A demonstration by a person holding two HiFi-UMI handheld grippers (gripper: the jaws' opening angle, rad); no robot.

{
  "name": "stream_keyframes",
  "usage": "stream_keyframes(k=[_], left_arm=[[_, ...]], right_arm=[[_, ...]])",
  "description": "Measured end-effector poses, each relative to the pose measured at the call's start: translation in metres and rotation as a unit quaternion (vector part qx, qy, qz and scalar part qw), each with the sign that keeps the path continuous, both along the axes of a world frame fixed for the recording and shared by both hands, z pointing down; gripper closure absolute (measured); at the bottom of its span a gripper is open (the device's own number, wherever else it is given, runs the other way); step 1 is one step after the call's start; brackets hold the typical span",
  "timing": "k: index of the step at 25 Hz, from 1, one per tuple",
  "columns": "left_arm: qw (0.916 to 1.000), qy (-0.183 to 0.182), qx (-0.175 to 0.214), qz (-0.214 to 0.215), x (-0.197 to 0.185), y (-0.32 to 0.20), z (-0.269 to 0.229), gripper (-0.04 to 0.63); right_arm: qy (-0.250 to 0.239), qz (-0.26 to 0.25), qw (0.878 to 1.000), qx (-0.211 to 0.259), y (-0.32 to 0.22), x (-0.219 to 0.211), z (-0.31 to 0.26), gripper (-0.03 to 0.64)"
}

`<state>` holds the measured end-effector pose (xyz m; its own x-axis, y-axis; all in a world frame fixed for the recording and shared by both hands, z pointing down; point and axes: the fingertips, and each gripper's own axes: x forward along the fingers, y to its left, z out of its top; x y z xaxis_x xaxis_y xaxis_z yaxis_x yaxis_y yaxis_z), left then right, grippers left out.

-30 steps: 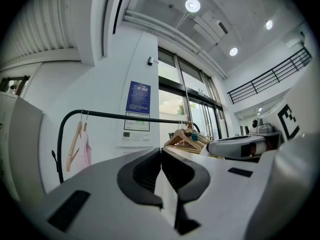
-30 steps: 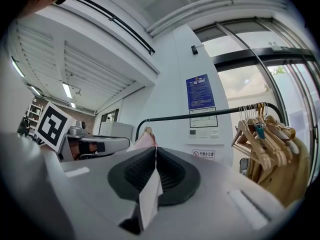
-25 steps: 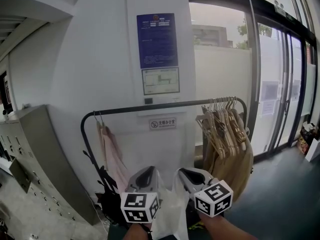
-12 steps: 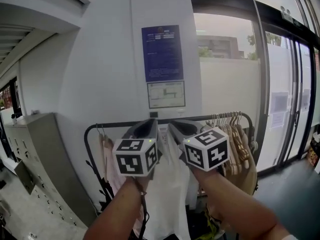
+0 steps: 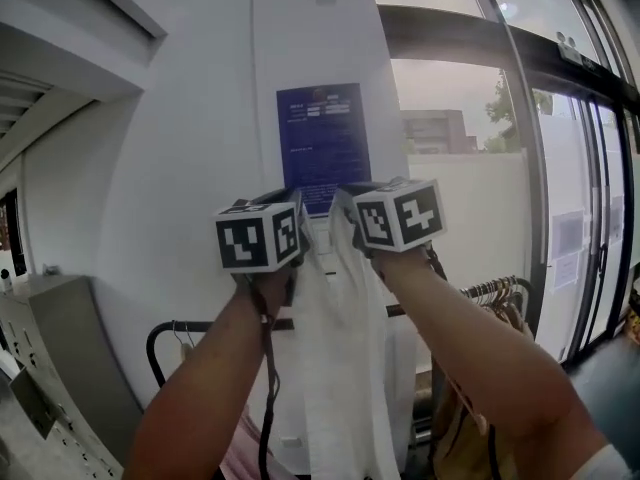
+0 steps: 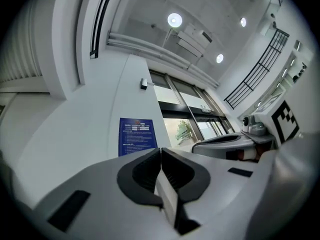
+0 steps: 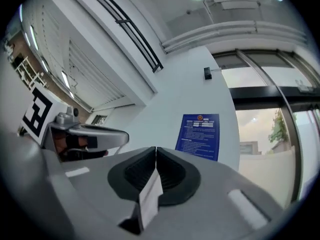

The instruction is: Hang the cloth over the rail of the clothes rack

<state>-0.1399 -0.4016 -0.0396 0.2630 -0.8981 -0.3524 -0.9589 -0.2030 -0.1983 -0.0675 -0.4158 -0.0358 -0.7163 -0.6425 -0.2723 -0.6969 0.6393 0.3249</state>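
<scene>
A white cloth [image 5: 335, 368] hangs down between my two raised grippers, in front of the black rail [image 5: 200, 325] of the clothes rack. The left gripper [image 5: 285, 203] is shut on the cloth's top edge, and a strip of cloth [image 6: 167, 199] shows pinched between its jaws [image 6: 161, 156]. Just to the right, the right gripper [image 5: 362, 196] is shut on the same edge, with a cloth strip [image 7: 150, 199] in its jaws [image 7: 156, 156]. Both grippers are held well above the rail, pointing at the white wall. The cloth and my arms hide the rail's middle.
A blue notice [image 5: 322, 148] hangs on the wall behind the grippers. Wooden hangers with garments [image 5: 495, 298] crowd the rail's right end. A pink garment [image 5: 245, 458] hangs at the left. Grey lockers [image 5: 50, 368] stand at the far left, glass doors [image 5: 580, 218] at the right.
Both grippers have risen with the cloth from below the rail to well above it. The cloth now hangs full length in front of the rack. The head view has tilted upward.
</scene>
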Motion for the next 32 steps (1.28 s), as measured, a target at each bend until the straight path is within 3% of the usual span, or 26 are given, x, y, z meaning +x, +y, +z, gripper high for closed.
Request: stream_keyframes(k=[5,12,21,28,32], left_arm=[[1.0000,-0.006,0.003,-0.003,-0.042,-0.077,-0.034,0.583],[0.9988,0.014,-0.009,-0.046,-0.122,-0.148,-0.055,0.583],[0.9955,0.020,0.031,-0.087,-0.185,-0.119,-0.109,0.583],[0.9930,0.025,0.025,-0.113,-0.232,-0.096,-0.116,0.583],[0.9933,0.031,0.010,-0.111,-0.240,-0.103,-0.117,0.581]], right_arm=[[0.016,0.058,0.998,0.033,-0.079,0.000,-0.030,0.606],[0.039,0.116,0.992,0.024,-0.177,0.045,-0.052,0.606],[0.056,0.139,0.987,0.059,-0.186,0.104,-0.097,0.606],[0.040,0.154,0.986,0.044,-0.197,0.161,-0.102,0.606],[0.026,0.155,0.987,0.029,-0.208,0.173,-0.102,0.604]])
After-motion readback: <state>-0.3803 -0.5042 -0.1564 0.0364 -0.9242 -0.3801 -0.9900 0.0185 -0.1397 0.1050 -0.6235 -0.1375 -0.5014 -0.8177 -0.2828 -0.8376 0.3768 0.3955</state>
